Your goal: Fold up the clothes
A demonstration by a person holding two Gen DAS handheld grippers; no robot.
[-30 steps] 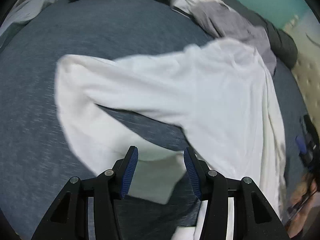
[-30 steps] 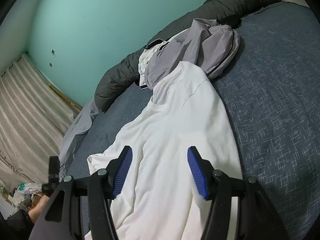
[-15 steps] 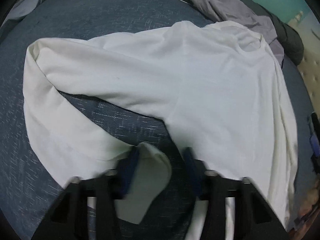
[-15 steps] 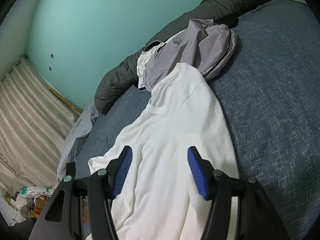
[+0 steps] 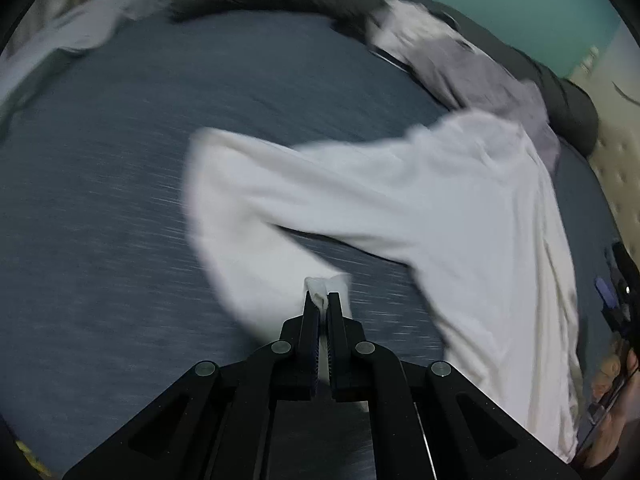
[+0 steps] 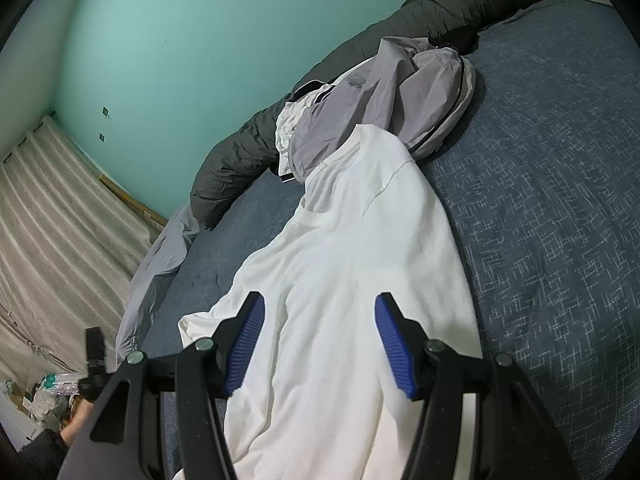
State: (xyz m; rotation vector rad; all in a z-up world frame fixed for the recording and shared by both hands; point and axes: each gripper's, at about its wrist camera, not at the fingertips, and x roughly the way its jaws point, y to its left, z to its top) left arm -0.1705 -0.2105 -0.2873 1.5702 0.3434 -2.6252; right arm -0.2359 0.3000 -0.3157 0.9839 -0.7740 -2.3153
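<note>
A: 2 grippers on the list. Left gripper (image 5: 322, 300): jaws have just been closing and now pinch the cuff of the white shirt's sleeve (image 5: 256, 216), a small tuft of cloth standing between the tips. Right gripper (image 6: 318, 340): jaws stand apart over the lower body of the shirt (image 6: 360, 240), nothing between the pads.

B: Location of the shirt?

A: Item 1, white long-sleeved shirt, spread on the blue bed cover (image 6: 560, 220), collar end touching the heap of grey clothes (image 6: 380, 112) near the dark quilt (image 6: 248, 148). The sleeve runs out to the side, then bends back toward the left gripper.

B: Step in hand, by your reckoning?

A: Likely the sleeve fold, carrying the cuff across onto the body. To do it well: keep the pinch on the cuff, lift only enough to clear the cover, lay the sleeve flat along the body with no twist. The right gripper could press on the body so that it does not drag.

B: Edges and room?

A: Open cover beyond the sleeve on the left view, plenty for a sweep. Grey heap crowds the collar end. On the other side, a pale padded headboard (image 5: 616, 168) borders the bed. The left view is blurred, so the hem line cannot be read there.
</note>
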